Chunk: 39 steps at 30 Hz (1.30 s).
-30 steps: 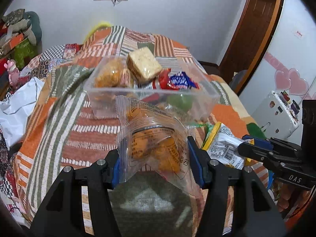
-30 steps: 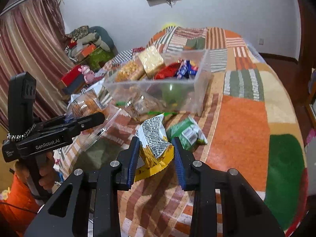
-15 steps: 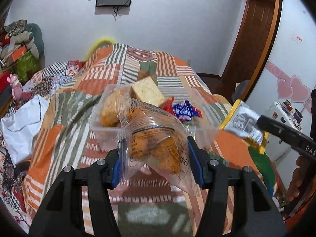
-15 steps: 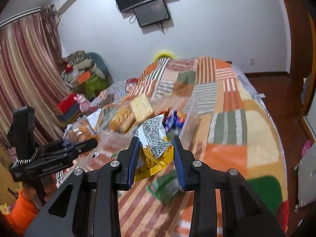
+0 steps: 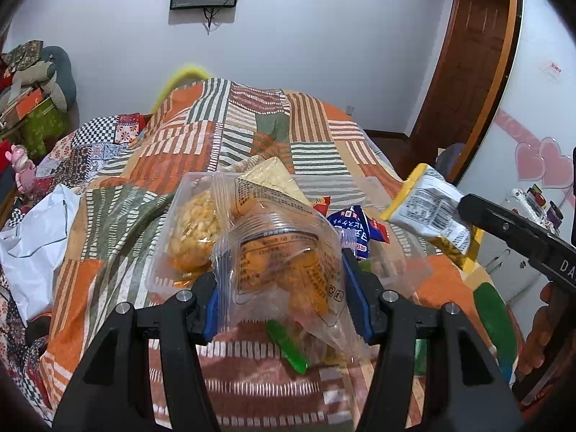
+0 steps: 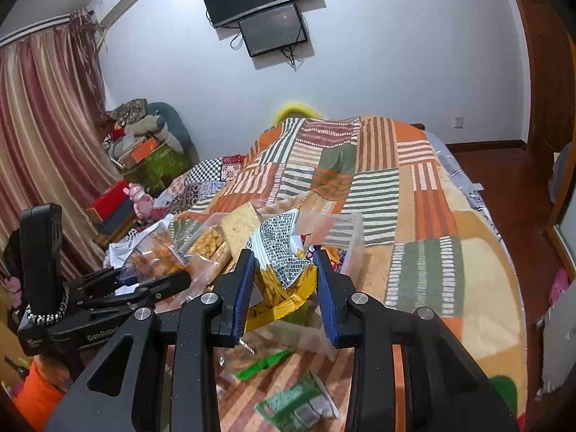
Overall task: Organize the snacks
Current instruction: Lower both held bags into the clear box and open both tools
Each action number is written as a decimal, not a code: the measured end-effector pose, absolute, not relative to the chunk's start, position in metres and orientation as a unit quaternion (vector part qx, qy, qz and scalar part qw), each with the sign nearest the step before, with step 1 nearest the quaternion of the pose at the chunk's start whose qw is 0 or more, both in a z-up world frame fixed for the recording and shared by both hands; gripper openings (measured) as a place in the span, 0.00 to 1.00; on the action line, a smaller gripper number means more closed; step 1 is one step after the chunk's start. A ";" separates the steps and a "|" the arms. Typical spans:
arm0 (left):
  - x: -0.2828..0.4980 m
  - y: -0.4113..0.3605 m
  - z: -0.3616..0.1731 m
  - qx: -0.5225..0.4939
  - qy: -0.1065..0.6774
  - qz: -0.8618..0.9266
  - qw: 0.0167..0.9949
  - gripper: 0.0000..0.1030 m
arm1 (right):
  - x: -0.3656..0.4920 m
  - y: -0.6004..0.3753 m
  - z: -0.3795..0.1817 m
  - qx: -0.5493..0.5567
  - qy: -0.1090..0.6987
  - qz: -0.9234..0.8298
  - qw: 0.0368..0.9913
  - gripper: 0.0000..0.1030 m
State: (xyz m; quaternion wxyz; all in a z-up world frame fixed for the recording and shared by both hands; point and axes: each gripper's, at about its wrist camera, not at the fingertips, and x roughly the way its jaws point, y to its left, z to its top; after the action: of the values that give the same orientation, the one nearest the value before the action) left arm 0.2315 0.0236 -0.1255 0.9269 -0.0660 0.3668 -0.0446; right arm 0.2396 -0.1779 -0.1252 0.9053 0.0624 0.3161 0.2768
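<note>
Patchwork striped orange-green-white bedspread [image 6: 424, 216] fills centre. Two black wall screens [image 6: 266, 7] at 12 o'clock. Maroon-gold striped curtain [image 6: 43, 136] at 9. Pink plush toy [image 6: 138, 198] beside red box [image 6: 108, 199].

Each black tool [image 5: 284, 297] [image 6: 284, 295] has blue finger pads [image 5: 354, 298], silver screws and white lettering.

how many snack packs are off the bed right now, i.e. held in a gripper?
2. A clear bag of orange snacks is clamped in the left gripper; a yellow-and-white packet is clamped in the right gripper. Others sit in the clear bin or on the bedspread.
</note>
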 end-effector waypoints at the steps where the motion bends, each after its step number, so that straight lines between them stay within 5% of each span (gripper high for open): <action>1: 0.236 0.023 -0.128 -0.064 0.370 -0.047 0.926 0.55 | 0.243 -0.175 -0.127 0.062 0.318 0.278 0.904 0.30; 4: 0.248 0.019 -0.135 -0.059 0.376 -0.048 0.924 0.55 | 0.253 -0.170 -0.132 0.063 0.329 0.284 0.898 0.11; 24: 0.283 0.022 -0.166 -0.082 0.418 -0.048 0.903 0.62 | 0.279 -0.160 -0.161 0.036 0.379 0.263 0.886 0.18; 27: 0.278 0.024 -0.160 -0.082 0.412 -0.044 0.906 0.74 | 0.274 -0.164 -0.156 0.038 0.378 0.268 0.885 0.28; 32: 0.266 0.027 -0.147 -0.083 0.398 -0.044 0.913 0.75 | 0.257 -0.170 -0.144 0.039 0.360 0.268 0.893 0.66; 39: 0.235 0.025 -0.125 -0.069 0.372 -0.049 0.925 0.81 | 0.236 -0.172 -0.134 0.013 0.346 0.268 0.899 0.70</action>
State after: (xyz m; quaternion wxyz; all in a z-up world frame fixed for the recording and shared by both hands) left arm 0.2352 0.0246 -0.1253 0.9246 -0.0686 0.3715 -0.0492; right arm 0.2364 -0.1722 -0.1337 0.8991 0.0126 0.3458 0.2682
